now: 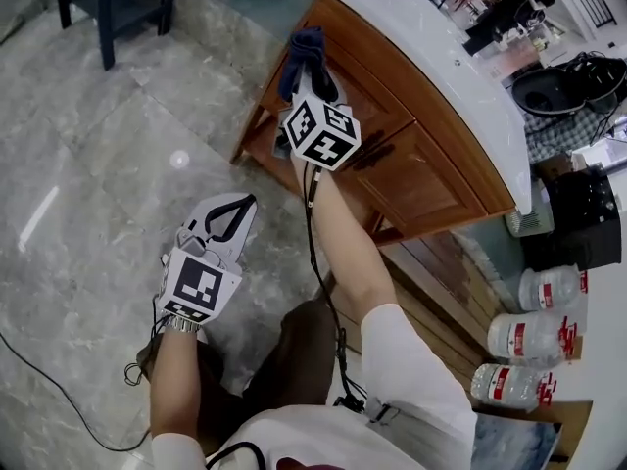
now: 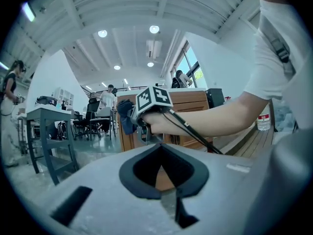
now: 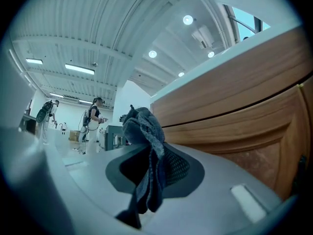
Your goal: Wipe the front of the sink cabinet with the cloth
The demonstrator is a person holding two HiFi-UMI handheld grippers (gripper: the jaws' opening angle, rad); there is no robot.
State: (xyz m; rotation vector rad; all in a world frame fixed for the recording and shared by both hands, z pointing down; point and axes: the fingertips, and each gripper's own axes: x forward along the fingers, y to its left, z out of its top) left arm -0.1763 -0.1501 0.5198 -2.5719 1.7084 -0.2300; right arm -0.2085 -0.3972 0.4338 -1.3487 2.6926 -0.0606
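Jaws of the right gripper (image 3: pixel 149 177) are clamped on a dark blue-grey terry cloth (image 3: pixel 143 131). The cloth sticks out past the tips in a bunched wad and a tail hangs down between the pads. The left gripper (image 2: pixel 166 195) has its tips together with nothing between them. It hangs low and near, over the grey marble-pattern floor (image 1: pixel 98 164), well apart from the work.

In the head view the cloth sits at the far left end of the brown wooden sink cabinet (image 1: pixel 392 155), up by the drawer band just under the white countertop (image 1: pixel 441 57). The right gripper view shows the wood front close on the right of the wad. I can't tell whether it is touching or just off.

My read on the step: the cloth is at the top far corner of the front, so a wipe pass is starting or in its early part. Most of the front lies to the near right.

The next move calls for:
- pressing the wad flat on the panel, so cloth meets the wood and not the jaw tips
- sweeping along the drawer band toward the near right, then dropping to the door panels
- holding the clamp firm, since drag on the wood could pull the cloth out

Clear plastic water bottles (image 1: pixel 529 336) on the near right are out of the path.
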